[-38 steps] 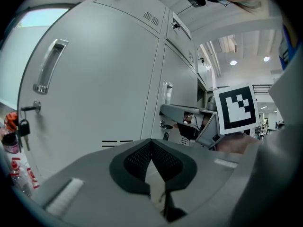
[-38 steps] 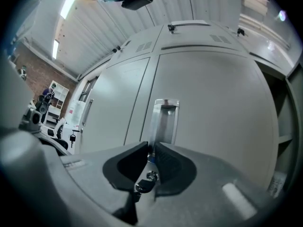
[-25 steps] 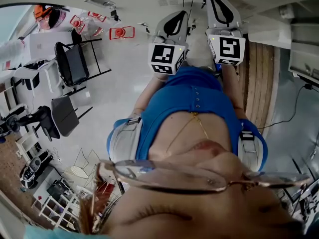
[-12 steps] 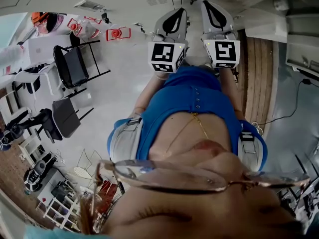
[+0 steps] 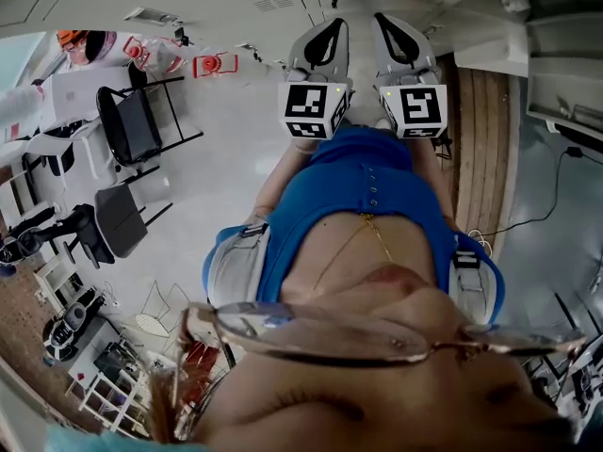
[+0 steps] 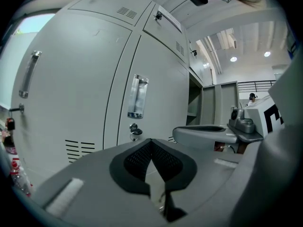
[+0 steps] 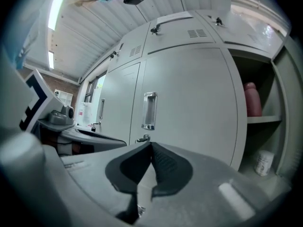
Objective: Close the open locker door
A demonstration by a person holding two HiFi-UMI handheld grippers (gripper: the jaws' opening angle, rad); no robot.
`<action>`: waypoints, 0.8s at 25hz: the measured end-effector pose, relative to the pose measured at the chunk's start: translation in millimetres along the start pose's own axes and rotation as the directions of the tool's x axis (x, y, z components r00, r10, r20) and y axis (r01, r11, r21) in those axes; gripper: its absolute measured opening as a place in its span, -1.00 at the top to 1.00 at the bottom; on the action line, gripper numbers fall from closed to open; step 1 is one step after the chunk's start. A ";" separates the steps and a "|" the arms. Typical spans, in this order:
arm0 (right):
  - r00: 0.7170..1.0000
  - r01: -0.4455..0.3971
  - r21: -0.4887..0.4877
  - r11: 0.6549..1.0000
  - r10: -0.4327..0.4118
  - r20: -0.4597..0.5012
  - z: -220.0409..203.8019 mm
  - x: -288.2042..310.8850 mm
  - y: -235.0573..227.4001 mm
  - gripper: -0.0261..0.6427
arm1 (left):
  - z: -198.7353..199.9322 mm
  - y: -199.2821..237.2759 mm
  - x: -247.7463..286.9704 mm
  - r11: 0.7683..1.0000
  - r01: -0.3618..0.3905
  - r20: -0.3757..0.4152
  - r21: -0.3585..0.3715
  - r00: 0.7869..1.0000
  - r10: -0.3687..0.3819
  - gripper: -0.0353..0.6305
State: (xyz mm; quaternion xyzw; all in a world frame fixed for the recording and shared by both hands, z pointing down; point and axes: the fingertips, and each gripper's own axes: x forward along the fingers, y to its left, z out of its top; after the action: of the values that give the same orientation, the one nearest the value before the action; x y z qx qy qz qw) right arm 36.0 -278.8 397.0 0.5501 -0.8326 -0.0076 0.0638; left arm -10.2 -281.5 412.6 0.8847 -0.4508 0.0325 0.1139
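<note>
**Both hand-held grippers closed and empty in front of the lockers**

The left hand-held gripper [image 6: 151, 142] has its jaws pressed together tip to tip with nothing between them; the right hand-held gripper [image 7: 151, 145] is closed the same way and holds nothing; in the head view the two sit side by side, near each other. Straight ahead of the right hand-held gripper is a closed locker door [image 7: 189, 98] with a recessed handle [image 7: 149, 110]; a lock [image 7: 142, 138] sits just under that handle. Ahead and to the right of it is an open compartment [image 7: 246, 79]; a pink bottle [image 7: 253, 100] stands upright on its shelf [image 7: 262, 119]; a white container [image 7: 263, 162] stands below the shelf. In the left gripper view, the open locker door [image 6: 225, 104] stands out from the row, ahead and to the right of the left hand-held gripper and beyond the right one; it is just past a dark opening and well apart from both.
</note>
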 end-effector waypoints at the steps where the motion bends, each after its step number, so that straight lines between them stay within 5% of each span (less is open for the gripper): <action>1: 1.000 -0.003 0.004 1.000 0.003 -0.002 -0.2 -3.5 -0.9 0.91 | 0.7 -4.3 0.2 1.000 -0.002 0.002 0.000 1.000 0.002 0.90; 20: 0.999 -0.052 0.005 0.999 0.052 -0.004 -3.0 -47.6 -19.7 0.91 | -0.8 -62.0 -3.9 0.998 -0.049 0.009 0.031 0.999 0.049 0.90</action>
State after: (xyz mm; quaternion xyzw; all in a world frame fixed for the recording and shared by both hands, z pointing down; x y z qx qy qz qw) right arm 72.8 -242.8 393.7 0.5284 -0.8466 -0.0030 0.0643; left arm 37.4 -243.1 402.1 0.8752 -0.4724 0.0386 0.0973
